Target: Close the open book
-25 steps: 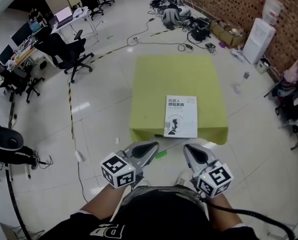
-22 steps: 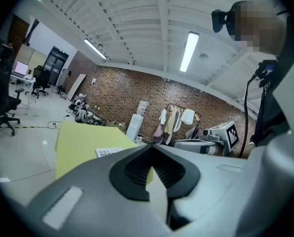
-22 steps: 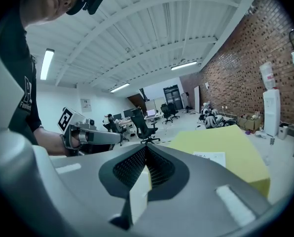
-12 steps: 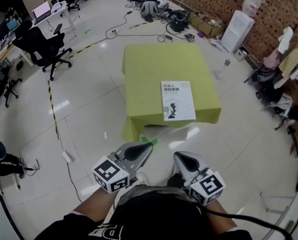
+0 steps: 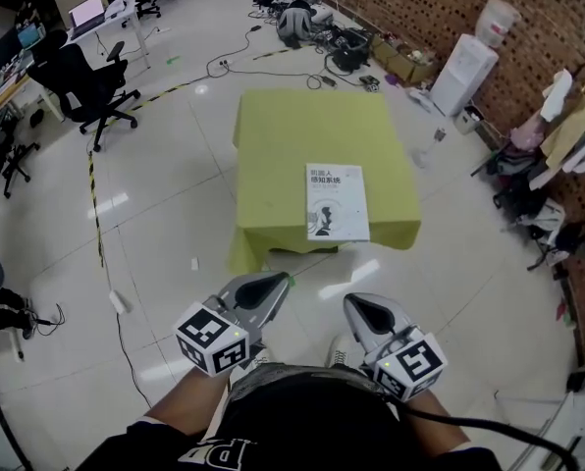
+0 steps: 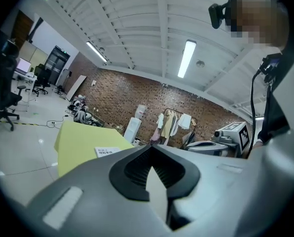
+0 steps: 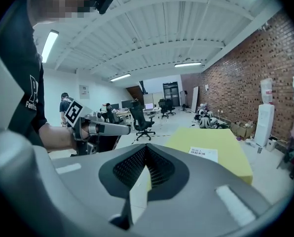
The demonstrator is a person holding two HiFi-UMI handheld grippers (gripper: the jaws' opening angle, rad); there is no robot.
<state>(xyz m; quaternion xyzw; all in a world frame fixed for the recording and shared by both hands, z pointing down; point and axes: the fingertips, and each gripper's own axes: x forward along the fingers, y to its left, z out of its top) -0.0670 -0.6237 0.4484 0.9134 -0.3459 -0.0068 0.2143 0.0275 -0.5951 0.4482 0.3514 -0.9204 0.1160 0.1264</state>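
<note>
A white book [image 5: 336, 201] lies closed, cover up, near the front edge of a yellow-green covered table [image 5: 302, 135]. Both grippers hover close to my body, well short of the table, with bare floor between. The left gripper [image 5: 273, 285] is shut with nothing in it, and so is the right gripper [image 5: 359, 307]. In the left gripper view its jaws [image 6: 152, 154] meet, with the table [image 6: 80, 137] and the book [image 6: 106, 151] far ahead. The right gripper view shows its jaws [image 7: 144, 152] together, and the book [image 7: 203, 153] on the table [image 7: 221, 147] ahead to the right.
Black office chairs [image 5: 81, 81] and desks stand at the far left. A water dispenser [image 5: 462, 72], bags and cables [image 5: 317, 27] line the brick wall behind the table. Clothes [image 5: 567, 126] hang at the right. Striped tape [image 5: 96, 204] runs across the tiled floor.
The table and book now sit farther off and more to the left in the head view, with more floor before them. Both grippers have stayed shut, close to my body.
</note>
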